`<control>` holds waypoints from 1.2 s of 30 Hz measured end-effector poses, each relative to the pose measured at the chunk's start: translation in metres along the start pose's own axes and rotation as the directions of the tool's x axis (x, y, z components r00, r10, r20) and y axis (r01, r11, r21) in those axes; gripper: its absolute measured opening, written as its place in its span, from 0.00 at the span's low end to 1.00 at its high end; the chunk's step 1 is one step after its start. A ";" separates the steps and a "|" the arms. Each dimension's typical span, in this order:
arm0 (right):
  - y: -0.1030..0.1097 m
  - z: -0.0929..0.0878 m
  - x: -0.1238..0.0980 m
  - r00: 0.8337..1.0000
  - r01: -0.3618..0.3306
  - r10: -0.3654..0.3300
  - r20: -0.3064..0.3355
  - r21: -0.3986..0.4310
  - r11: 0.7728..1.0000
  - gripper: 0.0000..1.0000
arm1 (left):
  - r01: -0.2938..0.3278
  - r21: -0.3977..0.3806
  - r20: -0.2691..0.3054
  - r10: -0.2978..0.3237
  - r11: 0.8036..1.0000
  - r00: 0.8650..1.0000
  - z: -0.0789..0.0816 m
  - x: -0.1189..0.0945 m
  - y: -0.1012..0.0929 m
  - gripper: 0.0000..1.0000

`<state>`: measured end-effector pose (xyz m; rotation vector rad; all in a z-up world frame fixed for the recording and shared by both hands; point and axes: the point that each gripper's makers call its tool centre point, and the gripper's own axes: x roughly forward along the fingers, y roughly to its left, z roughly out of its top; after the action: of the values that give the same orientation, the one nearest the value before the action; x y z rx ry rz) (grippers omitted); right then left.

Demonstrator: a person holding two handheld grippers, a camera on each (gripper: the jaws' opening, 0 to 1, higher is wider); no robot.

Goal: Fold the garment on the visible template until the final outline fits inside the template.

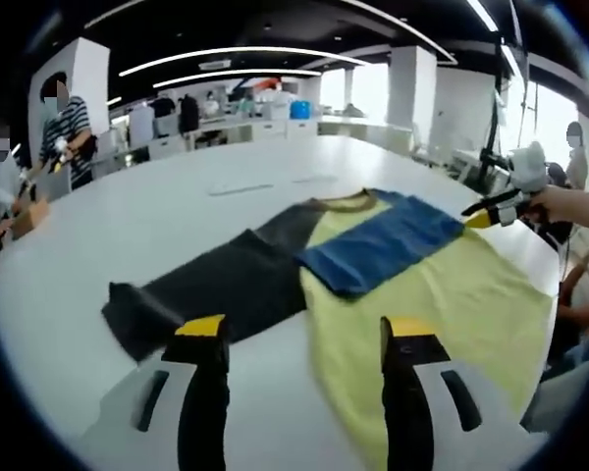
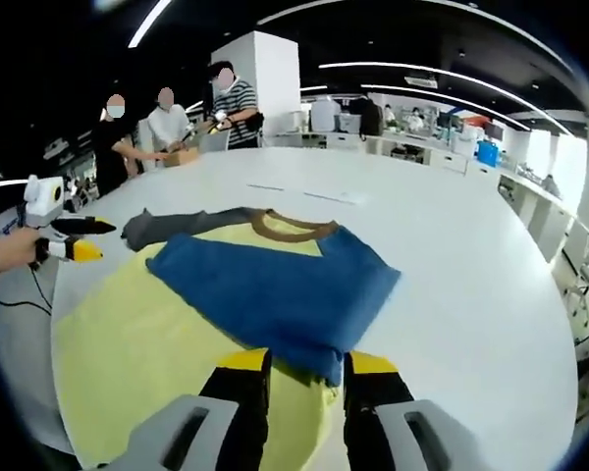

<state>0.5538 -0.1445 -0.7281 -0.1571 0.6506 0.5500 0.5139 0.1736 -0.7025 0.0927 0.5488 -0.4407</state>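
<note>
- Big white table (image 1: 177, 216), and the shirt (image 1: 442, 304) lies flat across it: yellow body, brown collar (image 2: 293, 227).
- Step in hand, as I read it: the sleeve folds. The blue sleeve (image 2: 275, 294) is already laid over the yellow chest, while the dark sleeve (image 1: 216, 285) stretches out flat to the side, not yet folded.
- No template outline that I can make out on the table, so how close the fit is I cannot say.
- Right gripper (image 2: 306, 365): jaws nearly closed, right at the blue sleeve's corner. The cloth dips between the tips, but whether it is pinched I cannot tell.
- Left gripper (image 1: 304, 334): jaws wide apart, nothing in them, hovering near the shirt where dark sleeve meets yellow body.
- Next move, I'd judge: let the blue sleeve settle, then the left takes the dark sleeve's far end (image 1: 128, 314) and brings it over the body.
- Around: people (image 2: 167, 123) stand at the table's far edge with a box (image 2: 182, 155), well apart from the shirt. Nothing blocks the fold.
</note>
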 end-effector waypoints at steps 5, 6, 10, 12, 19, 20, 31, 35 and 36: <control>-0.006 -0.005 0.003 1.000 0.014 -0.014 -0.013 -0.005 1.000 0.18 | -0.006 -0.011 -0.015 0.006 1.000 1.000 -0.004 0.020 0.000 0.46; -0.007 -0.007 0.004 1.000 0.017 -0.017 -0.018 -0.008 1.000 0.17 | -0.006 -0.013 -0.016 0.006 1.000 1.000 -0.004 0.023 0.000 0.44; -0.010 -0.012 0.005 0.999 0.030 -0.031 -0.035 -0.033 0.999 0.12 | -0.009 -0.005 -0.030 0.009 1.000 1.000 -0.008 0.037 0.005 0.38; -0.010 -0.012 0.005 0.999 0.030 -0.032 -0.036 -0.043 0.999 0.10 | -0.008 -0.005 -0.034 0.008 1.000 0.999 -0.009 0.041 0.007 0.35; -0.011 -0.017 0.005 0.998 0.040 -0.043 -0.048 -0.061 0.997 0.01 | 0.012 -0.023 -0.046 -0.013 1.000 0.999 -0.011 0.051 0.007 0.19; -0.011 -0.017 0.004 0.998 0.042 -0.045 -0.048 -0.067 0.997 0.00 | 0.015 -0.023 -0.051 -0.016 1.000 0.999 -0.012 0.053 0.007 0.18; -0.007 -0.023 0.003 0.996 0.043 -0.055 -0.069 -0.164 0.985 0.00 | 0.015 -0.021 -0.064 -0.016 1.000 0.998 -0.016 0.059 0.009 0.14; -0.008 -0.022 0.002 0.995 0.049 -0.065 -0.074 -0.195 0.980 0.00 | 0.015 -0.021 -0.066 -0.016 1.000 0.998 -0.016 0.058 0.009 0.14; -0.008 -0.022 0.001 0.995 0.053 -0.068 -0.072 -0.194 0.980 0.00 | 0.015 -0.022 -0.066 -0.016 1.000 0.998 -0.016 0.058 0.009 0.14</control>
<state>0.5471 -0.1577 -0.7461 -0.3801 0.6667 0.5493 0.5546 0.1626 -0.7470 0.0830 0.6195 -0.4481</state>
